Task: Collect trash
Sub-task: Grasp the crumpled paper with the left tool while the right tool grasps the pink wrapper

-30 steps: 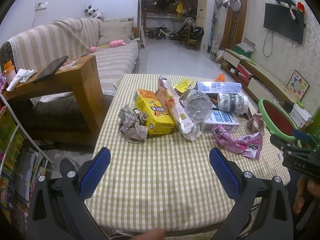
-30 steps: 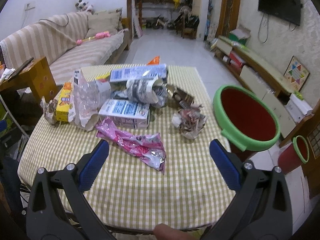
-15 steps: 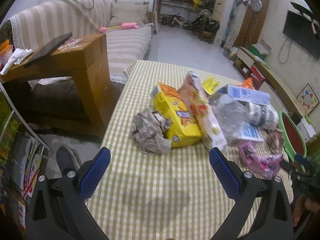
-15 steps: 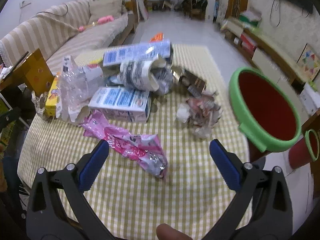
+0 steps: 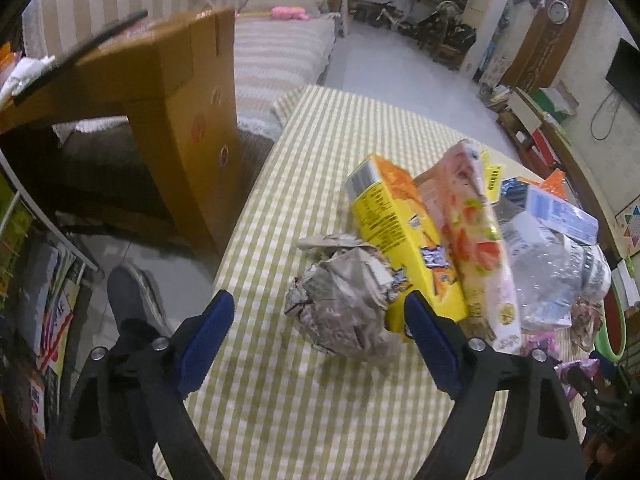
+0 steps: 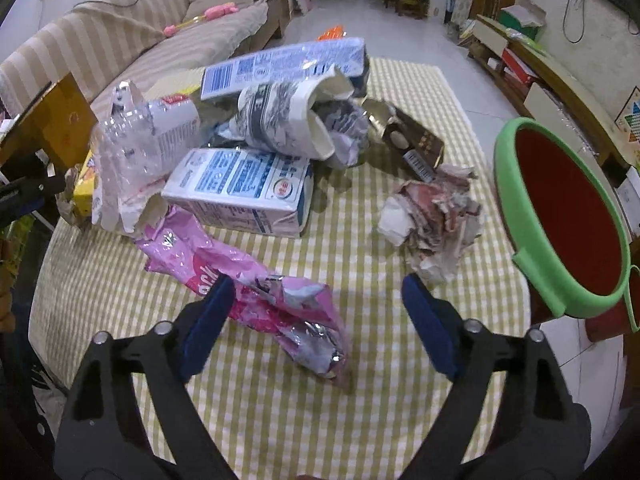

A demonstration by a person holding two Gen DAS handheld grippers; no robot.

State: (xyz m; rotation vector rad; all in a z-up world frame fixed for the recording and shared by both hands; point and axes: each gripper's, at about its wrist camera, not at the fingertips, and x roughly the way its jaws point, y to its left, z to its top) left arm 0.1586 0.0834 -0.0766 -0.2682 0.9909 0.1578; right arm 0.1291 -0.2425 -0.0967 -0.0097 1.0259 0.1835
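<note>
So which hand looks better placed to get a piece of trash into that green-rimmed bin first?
Probably the right. The right gripper has the pink wrapper between its open pads, and the bin stands beside it. The left gripper frames the crumpled paper ball, farther from the bin.

The surface point(image 6: 360, 400) wore matt checked cloth. A pink wrapper point(image 6: 256, 300) was glossy, crinkled foil; the paper ball point(image 5: 344, 304) rough and crumpled; the bin point(image 6: 516, 200) smooth plastic.
</note>
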